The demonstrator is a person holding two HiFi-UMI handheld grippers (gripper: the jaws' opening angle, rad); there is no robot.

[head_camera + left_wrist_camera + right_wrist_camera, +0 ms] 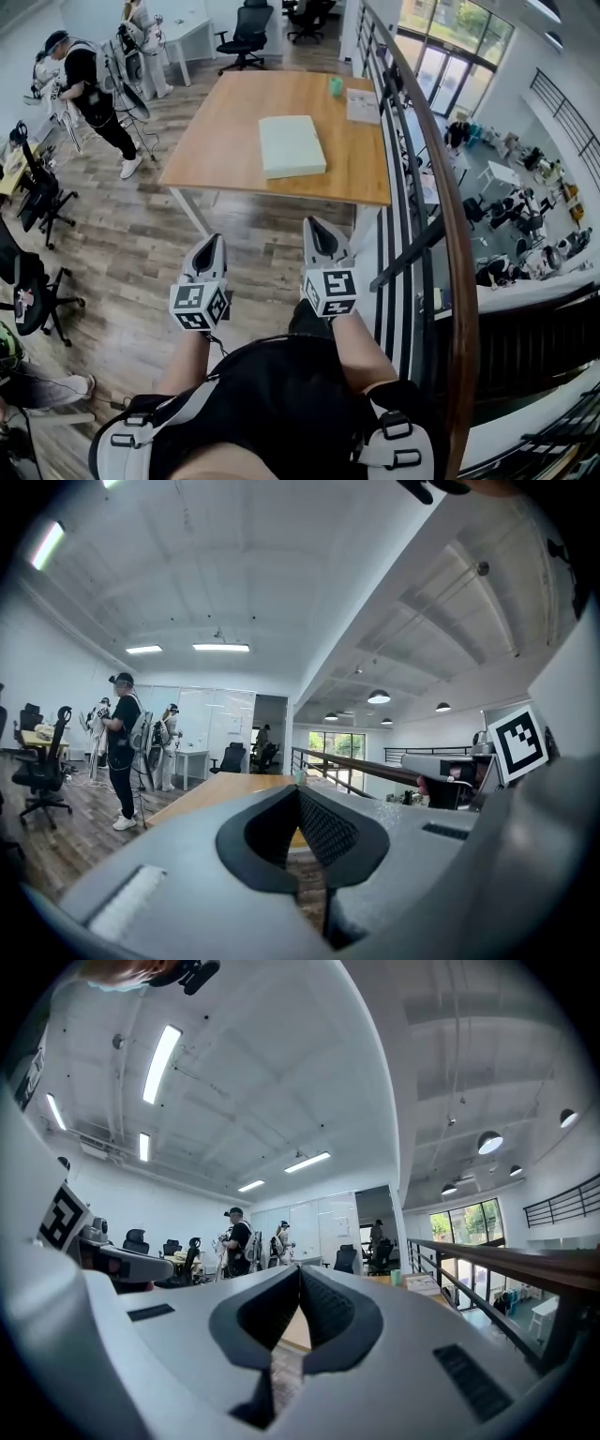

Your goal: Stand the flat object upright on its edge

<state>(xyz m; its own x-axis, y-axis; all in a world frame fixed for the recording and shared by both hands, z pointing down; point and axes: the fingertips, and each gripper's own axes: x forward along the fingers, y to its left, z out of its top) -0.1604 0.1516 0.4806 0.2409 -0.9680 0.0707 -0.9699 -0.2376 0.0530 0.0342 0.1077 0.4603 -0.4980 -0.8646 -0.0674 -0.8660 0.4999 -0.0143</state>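
A pale green flat slab (292, 145) lies flat near the middle of the wooden table (234, 141). Both grippers hang over the plank floor, short of the table's near edge and pointing level toward it. My left gripper (214, 241) is shut with nothing between its jaws, and my right gripper (314, 226) beside it is shut and empty too. In the left gripper view the closed jaws of the left gripper (298, 790) hide most of the table (220, 786). In the right gripper view the right gripper (299, 1270) is closed the same way. The slab shows in neither gripper view.
A green cup (336, 86) and a white booklet (363, 105) sit at the table's far right. A wooden-topped railing (441, 206) runs along the right, over a lower floor. A person in black (92, 94) stands at far left among office chairs (39, 192).
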